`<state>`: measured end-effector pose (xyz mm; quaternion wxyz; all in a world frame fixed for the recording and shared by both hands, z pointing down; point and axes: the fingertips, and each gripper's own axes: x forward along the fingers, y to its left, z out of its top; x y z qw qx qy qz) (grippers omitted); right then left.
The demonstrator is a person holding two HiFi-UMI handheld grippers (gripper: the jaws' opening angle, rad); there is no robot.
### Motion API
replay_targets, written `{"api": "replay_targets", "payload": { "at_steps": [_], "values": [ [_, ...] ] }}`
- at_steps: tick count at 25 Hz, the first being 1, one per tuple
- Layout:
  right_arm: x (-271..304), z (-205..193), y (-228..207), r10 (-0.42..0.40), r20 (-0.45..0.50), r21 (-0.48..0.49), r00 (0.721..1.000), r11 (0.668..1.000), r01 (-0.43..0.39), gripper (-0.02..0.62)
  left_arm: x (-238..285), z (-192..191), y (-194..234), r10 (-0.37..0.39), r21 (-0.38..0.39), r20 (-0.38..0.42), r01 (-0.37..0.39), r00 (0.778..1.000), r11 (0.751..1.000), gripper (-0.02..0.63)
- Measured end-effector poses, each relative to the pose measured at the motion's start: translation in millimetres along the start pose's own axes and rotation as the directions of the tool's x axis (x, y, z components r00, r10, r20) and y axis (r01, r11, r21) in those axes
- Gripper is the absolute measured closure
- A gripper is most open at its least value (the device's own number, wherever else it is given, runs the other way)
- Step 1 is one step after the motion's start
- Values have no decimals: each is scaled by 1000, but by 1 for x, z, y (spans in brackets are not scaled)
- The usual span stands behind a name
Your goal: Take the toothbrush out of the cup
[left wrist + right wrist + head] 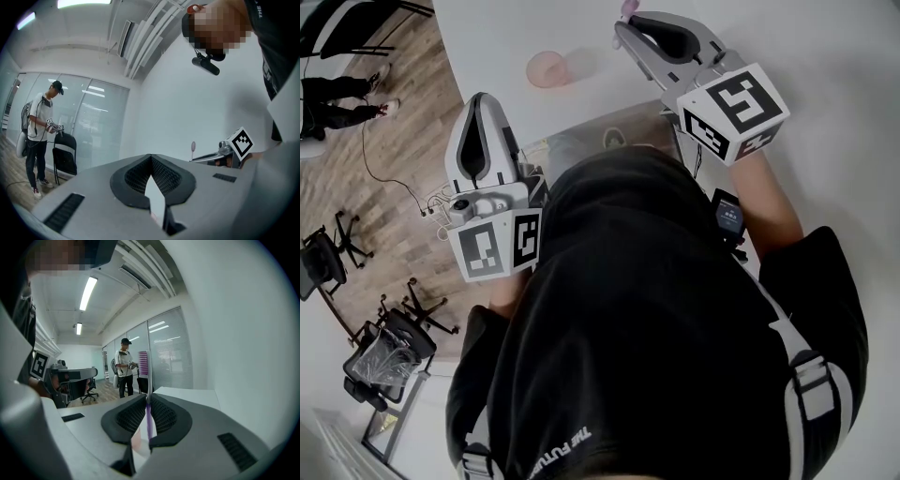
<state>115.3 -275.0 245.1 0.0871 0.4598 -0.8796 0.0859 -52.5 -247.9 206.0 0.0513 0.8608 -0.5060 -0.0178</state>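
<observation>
A white table (825,56) fills the top. At 1 o'clock the right gripper (148,401) clamps the toothbrush (148,376) upright by its purple handle, already out of the pink cup (548,68) at 11 o'clock. At 9 o'clock the left gripper (151,157) is closed on nothing, seemingly kept aside.

The left gripper (484,99) sits at about 10 o'clock in the head view and points towards 12 o'clock. Its jaws are pressed together with nothing between them (151,158). The hand holding it is mostly hidden under the marker cube, so its grip cannot be read. The right gripper (624,26), up at 1 o'clock, points towards 10 o'clock. Its jaws are clamped on the toothbrush (149,373). The bare right forearm (769,202) runs back towards 5 o'clock.
</observation>
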Motion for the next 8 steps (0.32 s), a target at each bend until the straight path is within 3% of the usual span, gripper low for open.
{"api": "replay_targets", "payload": {
  "at_steps": [4, 8],
  "values": [
    [-3, 14, -10, 7, -3, -8, 1000, 1000, -7, 548, 11, 13, -9, 2, -3, -3, -2, 1000, 1000, 598],
    [2, 2, -2, 11, -1, -8, 1000, 1000, -11, 549, 5, 2, -2, 5, 1, -2, -5, 1000, 1000, 598]
  ]
}}
